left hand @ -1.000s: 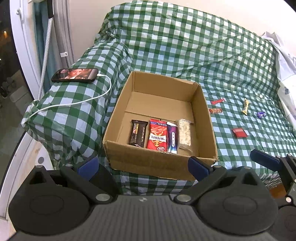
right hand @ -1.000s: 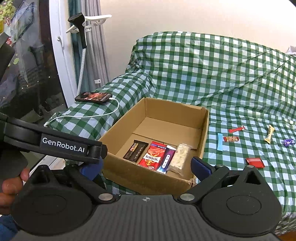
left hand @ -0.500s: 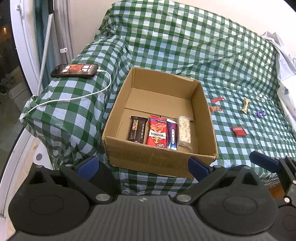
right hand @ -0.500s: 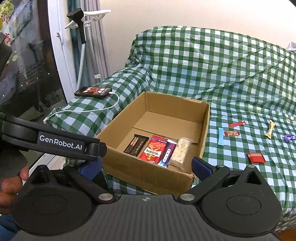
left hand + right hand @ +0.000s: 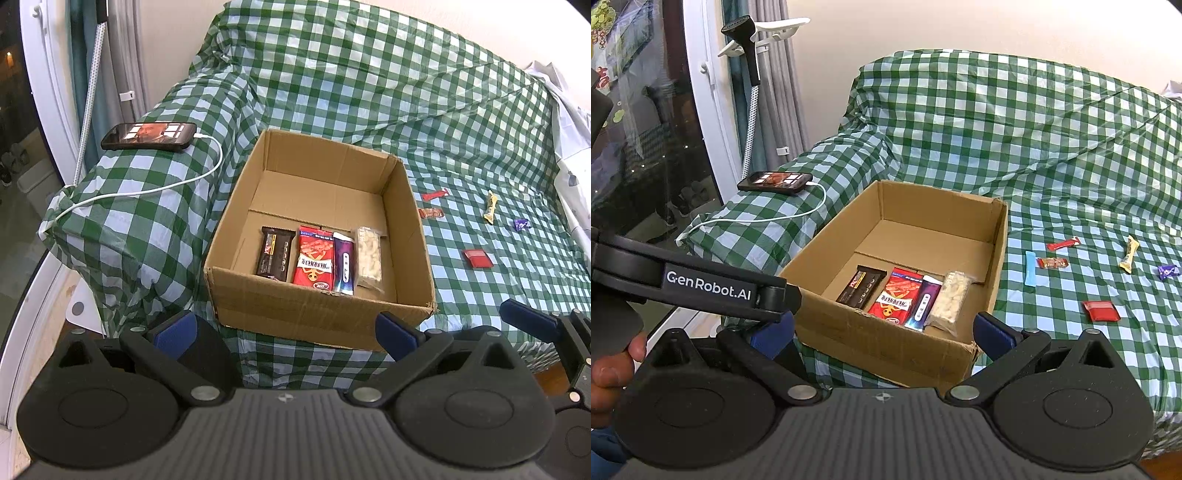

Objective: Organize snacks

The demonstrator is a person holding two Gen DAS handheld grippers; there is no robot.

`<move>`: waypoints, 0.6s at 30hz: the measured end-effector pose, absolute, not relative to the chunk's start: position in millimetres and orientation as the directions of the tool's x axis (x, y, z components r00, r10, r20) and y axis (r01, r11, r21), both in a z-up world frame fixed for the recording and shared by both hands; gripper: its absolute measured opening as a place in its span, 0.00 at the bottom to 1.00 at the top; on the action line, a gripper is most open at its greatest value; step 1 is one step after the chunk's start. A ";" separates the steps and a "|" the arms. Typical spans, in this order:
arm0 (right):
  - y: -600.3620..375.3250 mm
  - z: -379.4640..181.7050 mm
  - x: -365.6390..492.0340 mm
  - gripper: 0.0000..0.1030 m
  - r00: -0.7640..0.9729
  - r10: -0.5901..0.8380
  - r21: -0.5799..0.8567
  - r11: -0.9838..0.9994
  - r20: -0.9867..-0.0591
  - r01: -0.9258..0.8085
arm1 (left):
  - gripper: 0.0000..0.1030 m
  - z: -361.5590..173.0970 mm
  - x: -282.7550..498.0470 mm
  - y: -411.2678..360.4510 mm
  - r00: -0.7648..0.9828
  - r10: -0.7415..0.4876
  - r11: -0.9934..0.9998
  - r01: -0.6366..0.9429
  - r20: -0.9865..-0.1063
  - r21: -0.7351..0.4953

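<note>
Both tongs, left [image 5: 284, 328] and right [image 5: 882, 332], hang open and empty before the box [image 5: 997, 258]; loose snacks [image 5: 1100, 310] lie rightward, nearer the right tongs.

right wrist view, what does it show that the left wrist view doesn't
Only the right wrist view shows the light blue wrapper beside the cardboard box and a person's hand holding the left hand-held gripper. Only the left wrist view shows a white cloth at the far right. Both show the box, phone and red packet.
</note>
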State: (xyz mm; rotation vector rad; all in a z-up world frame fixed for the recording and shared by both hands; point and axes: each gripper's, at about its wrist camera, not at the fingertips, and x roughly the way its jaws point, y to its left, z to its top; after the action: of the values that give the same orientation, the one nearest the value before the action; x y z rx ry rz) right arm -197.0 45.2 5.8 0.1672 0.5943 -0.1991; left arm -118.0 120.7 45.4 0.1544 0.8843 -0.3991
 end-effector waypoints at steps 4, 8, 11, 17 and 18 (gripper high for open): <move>45.2 5.9 -196.9 0.99 0.810 -0.137 0.099 0.967 -0.570 0.234 | 1.00 45.0 -116.7 121.0 0.561 -0.270 0.917 0.399 -0.782 -0.031; 44.6 5.7 -196.7 0.99 0.809 -0.137 0.099 0.967 -0.571 0.234 | 1.00 42.4 -114.5 120.9 0.546 -0.264 0.918 0.396 -0.795 -0.033; 44.0 6.1 -195.8 0.99 0.809 -0.136 0.100 0.967 -0.572 0.234 | 1.00 40.3 -112.3 121.6 0.535 -0.263 0.918 0.394 -0.803 -0.038; 43.3 4.3 -196.3 0.99 0.808 -0.136 0.100 0.967 -0.574 0.234 | 1.00 39.6 -111.6 121.8 0.534 -0.262 0.919 0.393 -0.804 -0.038; 43.4 5.0 -195.8 0.99 0.808 -0.137 0.100 0.967 -0.573 0.235 | 1.00 39.9 -111.6 121.7 0.533 -0.262 0.919 0.393 -0.805 -0.038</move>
State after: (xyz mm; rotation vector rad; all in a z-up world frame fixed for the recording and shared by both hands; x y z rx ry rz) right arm -195.8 43.4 5.0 0.1691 0.5986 -0.1996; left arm -111.6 121.7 39.9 0.1542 0.9306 -0.3921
